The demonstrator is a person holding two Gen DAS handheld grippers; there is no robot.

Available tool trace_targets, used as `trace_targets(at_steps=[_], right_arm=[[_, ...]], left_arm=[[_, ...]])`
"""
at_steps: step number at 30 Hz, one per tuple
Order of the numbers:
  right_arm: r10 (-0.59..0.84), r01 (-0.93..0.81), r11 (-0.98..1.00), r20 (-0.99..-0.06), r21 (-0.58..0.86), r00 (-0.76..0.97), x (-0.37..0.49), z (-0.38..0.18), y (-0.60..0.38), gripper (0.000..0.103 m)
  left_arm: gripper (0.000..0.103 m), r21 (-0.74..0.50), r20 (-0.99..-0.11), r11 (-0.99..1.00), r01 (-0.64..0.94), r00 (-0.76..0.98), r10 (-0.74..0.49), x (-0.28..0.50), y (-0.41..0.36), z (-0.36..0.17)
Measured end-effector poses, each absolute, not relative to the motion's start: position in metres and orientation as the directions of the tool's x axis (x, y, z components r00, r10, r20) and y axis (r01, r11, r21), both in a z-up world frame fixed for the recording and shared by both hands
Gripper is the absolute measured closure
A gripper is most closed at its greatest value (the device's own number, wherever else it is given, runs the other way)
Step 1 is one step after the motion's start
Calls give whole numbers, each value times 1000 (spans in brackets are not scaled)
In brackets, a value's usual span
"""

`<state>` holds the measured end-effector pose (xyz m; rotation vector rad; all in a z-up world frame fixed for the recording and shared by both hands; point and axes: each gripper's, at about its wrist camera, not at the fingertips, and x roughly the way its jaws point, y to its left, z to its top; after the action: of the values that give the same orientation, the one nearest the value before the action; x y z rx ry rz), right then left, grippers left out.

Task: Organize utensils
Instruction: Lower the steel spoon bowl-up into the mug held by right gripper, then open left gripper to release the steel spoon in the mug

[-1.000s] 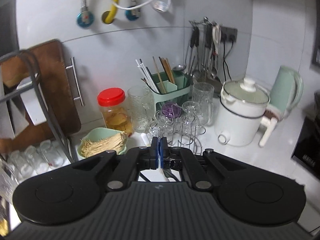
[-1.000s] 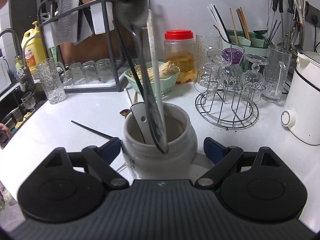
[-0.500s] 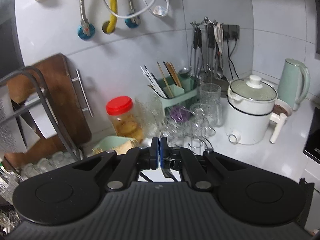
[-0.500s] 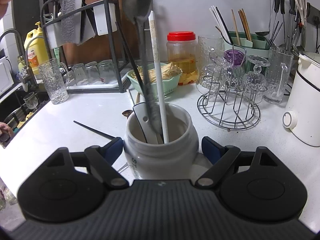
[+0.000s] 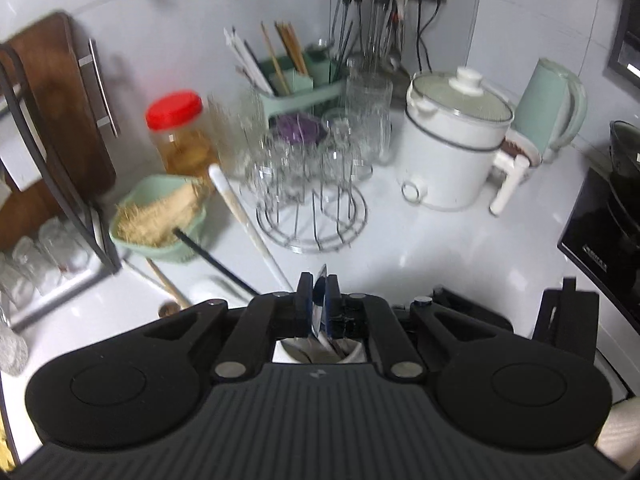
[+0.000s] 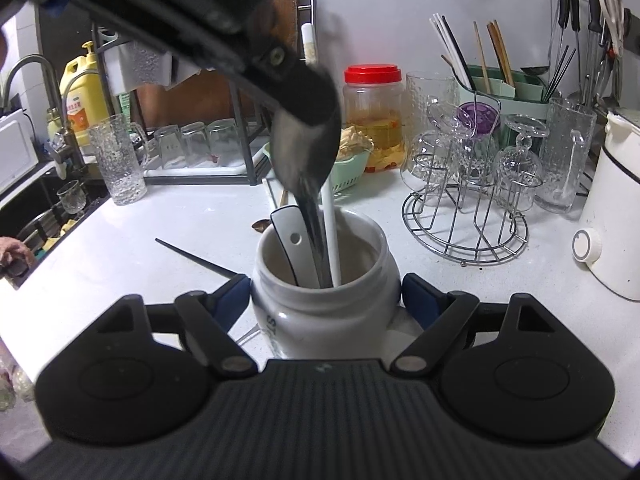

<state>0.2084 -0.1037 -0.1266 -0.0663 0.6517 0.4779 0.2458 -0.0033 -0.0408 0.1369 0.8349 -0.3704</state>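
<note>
1. Lowered within the past second: left gripper [image 6: 308, 96], down from 12 o'clock in the right wrist view and now close over the crock [image 6: 320, 316]; metal spoon [image 6: 306, 152] carried down with it, handle first, sunk deeper past the rim than a second ago.
2. Tilted too: left wrist view turned from the tiled wall down to the countertop [image 5: 420, 248], with the crock mouth glimpsed directly beneath the jaws at 6 o'clock.
3. Judged from this: spoon all but delivered; only the release and the lift-away left for this piece.
4. Left gripper [image 5: 319, 280]: narrow, jaws pinched nearly together on the spoon's bowl; thin sliver of metal showing between the blue pads.
5. Right gripper [image 6: 324, 292]: spread wide around the crock, blue pads [image 6: 236, 292] at its 9 and 3 o'clock flanks; pressing or merely alongside, impossible to tell; no shift in this stance over the second.
6. Already standing inside the crock: long white handle [image 6: 330, 232] leaning toward 12 o'clock, and a flat white handle with a hole [image 6: 286, 236] toward 11 o'clock; spoon shaft slotted between the two.
7. Unsorted on the countertop: black chopstick [image 6: 192, 258] at the crock's 10 o'clock, and a wooden spoon [image 5: 168, 284] beyond it; likely next in line.
</note>
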Motion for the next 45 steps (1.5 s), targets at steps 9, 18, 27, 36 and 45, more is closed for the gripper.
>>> trace_targets(at_steps=[9,18,27,36,45], right_arm=[[423,-474,876,-606,85,674,211,-126,-106,18],[440,-493,865,-607,91,661,213,-126,-109,18],[445,-500,862,-607,90,658,213,-125,-109,18],[461,-522,849,-602,85,652,213,-125,-111,18],[459,-511,855,-583,86,671,209,-126,-110,18]], left_arm=[[93,-81,-798,927,367,534,-281,248,-7,-54],[84,-161,-797,949,272,532,-288,245,7,-43],[79,-182,-737,968,171,628,-250,219,22,-16],[79,-195,-707,979,52,685,-177,197,50,-9],[79,-206,-706,978,-21,695,-134,192,82,-25]])
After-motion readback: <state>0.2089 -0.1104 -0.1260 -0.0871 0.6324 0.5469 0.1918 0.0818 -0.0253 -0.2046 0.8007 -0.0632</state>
